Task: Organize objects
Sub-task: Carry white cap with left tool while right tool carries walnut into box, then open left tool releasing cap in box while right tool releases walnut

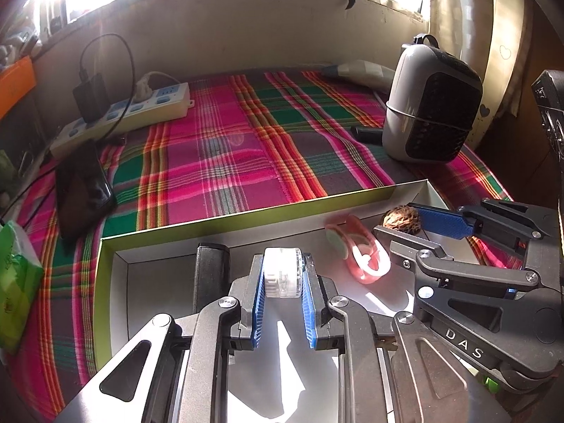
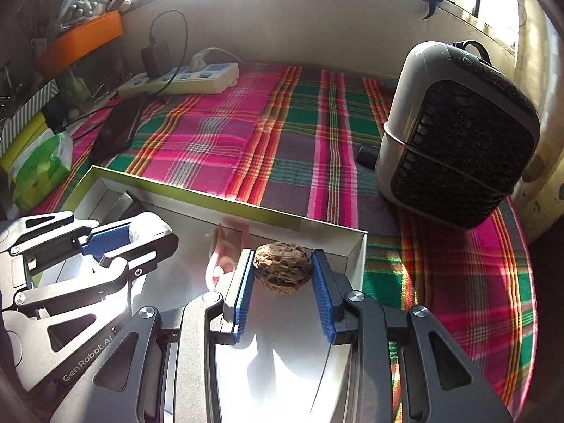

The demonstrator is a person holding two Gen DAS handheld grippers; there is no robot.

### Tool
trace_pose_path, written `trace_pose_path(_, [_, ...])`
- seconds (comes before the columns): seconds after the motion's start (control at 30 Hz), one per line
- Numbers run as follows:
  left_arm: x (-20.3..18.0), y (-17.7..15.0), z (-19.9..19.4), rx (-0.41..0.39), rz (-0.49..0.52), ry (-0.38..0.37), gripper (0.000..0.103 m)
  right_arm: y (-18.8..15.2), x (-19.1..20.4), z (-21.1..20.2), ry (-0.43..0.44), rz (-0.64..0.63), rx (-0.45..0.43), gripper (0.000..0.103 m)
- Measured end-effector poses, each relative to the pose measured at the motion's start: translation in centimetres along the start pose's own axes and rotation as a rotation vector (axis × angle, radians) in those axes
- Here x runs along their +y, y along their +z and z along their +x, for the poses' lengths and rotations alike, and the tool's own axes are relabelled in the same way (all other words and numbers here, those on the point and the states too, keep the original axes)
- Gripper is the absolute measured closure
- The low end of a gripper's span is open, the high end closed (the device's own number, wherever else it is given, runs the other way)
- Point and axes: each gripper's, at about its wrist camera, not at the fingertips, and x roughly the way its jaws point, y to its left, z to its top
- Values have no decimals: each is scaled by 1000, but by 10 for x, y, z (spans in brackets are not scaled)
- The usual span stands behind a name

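A shallow white box (image 1: 225, 216) (image 2: 197, 194) with a yellow-green rim lies on the plaid cloth. Over its inside my left gripper (image 1: 282, 273) is shut on a small clear-white round object (image 1: 282, 273) between its blue pads. My right gripper (image 2: 282, 271) is shut on a wrinkled brown walnut (image 2: 282, 271) above the box's right end; the walnut (image 1: 402, 220) also shows at the right in the left wrist view. A pink translucent clip (image 1: 359, 252) (image 2: 225, 250) lies in the box between the two grippers. A dark block (image 1: 211, 271) stands in the box at the left.
A grey and black fan heater (image 1: 430, 105) (image 2: 454, 134) stands on the cloth at the right. At the back left lie a white power strip (image 1: 134, 112) (image 2: 183, 79) and a black phone (image 1: 83, 190). A green tissue pack (image 1: 16, 282) (image 2: 40, 169) is at the left edge.
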Motion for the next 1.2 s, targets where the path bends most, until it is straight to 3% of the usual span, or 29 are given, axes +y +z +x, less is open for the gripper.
trace_pose_path(0.7, [4,1,5,22,-18,-2,85,2,4,5,15,0,23,69])
trace_pose_path(0.83, [5,1,4,19,-25,-3,80,2,4,5,12,7,21,69])
trace_pose_path(1.2, [6,-1,-1,9,-31,-4,77,0,3,2,1,28,11,68])
